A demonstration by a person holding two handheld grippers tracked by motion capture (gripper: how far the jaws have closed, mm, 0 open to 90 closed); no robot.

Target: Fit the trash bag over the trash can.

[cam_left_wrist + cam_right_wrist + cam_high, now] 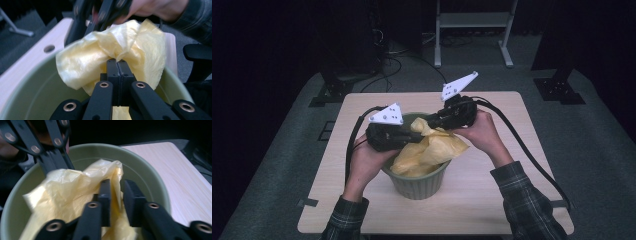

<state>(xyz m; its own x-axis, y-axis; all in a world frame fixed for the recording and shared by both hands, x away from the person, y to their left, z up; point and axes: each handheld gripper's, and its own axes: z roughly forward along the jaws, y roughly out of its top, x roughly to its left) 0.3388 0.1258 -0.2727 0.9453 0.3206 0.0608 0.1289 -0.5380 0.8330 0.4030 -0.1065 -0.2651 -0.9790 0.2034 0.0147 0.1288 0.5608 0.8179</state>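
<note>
My left hand-held gripper (117,62) clamped on yellow bag (105,52), frame centre; my right hand-held gripper (116,187) apart, straddling film. Next: spread mouth over green bin (419,187) rim; avoid tearing.

Left tongs (117,62) clamped, right tongs (117,186) ajar

Crumpled yellow plastic bag (432,150), bunched upward, spilling over rim of green pot (419,185); pot upright, mid-table
</note>
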